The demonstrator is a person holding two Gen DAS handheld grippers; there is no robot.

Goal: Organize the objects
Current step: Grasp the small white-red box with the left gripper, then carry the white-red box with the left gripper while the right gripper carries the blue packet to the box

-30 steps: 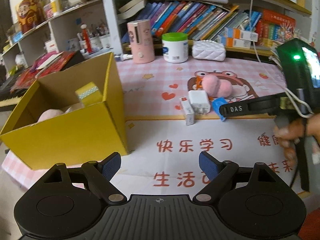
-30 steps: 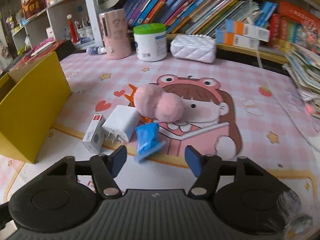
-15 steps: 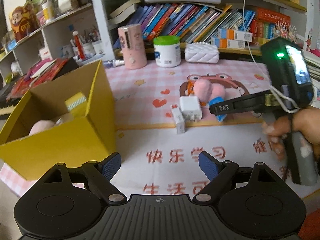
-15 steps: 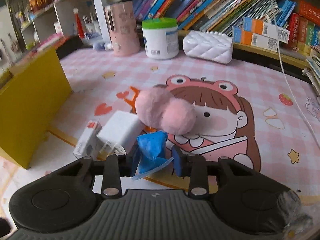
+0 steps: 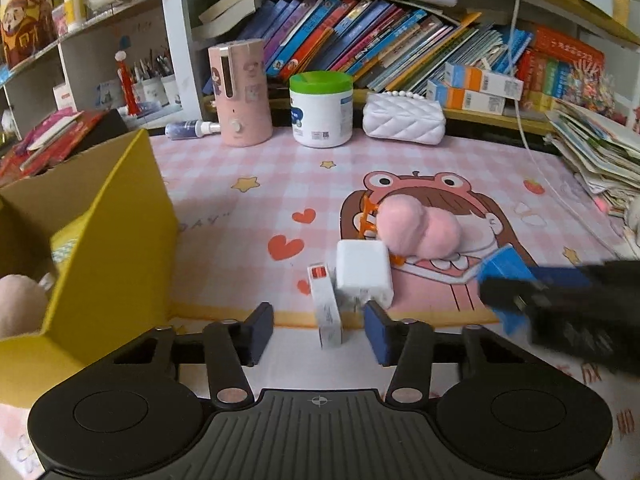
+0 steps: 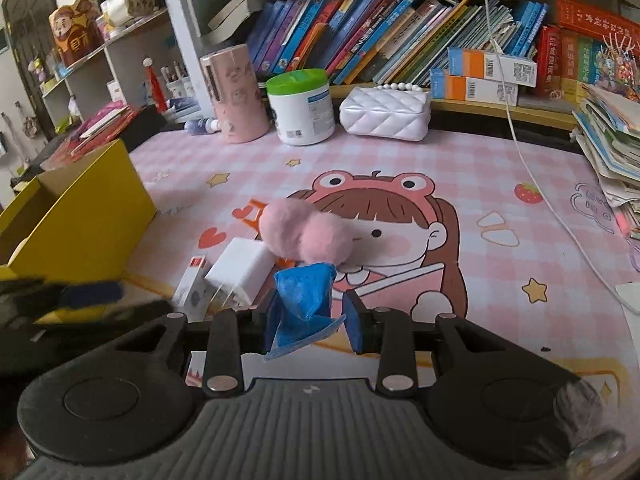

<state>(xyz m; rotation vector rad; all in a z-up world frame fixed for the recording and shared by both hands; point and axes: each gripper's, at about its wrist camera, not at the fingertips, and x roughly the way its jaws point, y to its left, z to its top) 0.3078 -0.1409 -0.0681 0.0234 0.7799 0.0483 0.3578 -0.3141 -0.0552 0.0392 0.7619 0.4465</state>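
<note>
Ahead and left of your left hand-held gripper (image 5: pixel 318 334), the pink mat (image 5: pixel 248 200) reads "DAY" beside the yellow box (image 5: pixel 116 248). Book spines and box labels are too small to read.

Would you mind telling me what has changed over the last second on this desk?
The right hand-held gripper closed on the blue packet, which sat loose before. The left hand-held gripper, open, moved forward to straddle the small white box. The white charger, pink pom-poms and yellow box stayed put.
</note>
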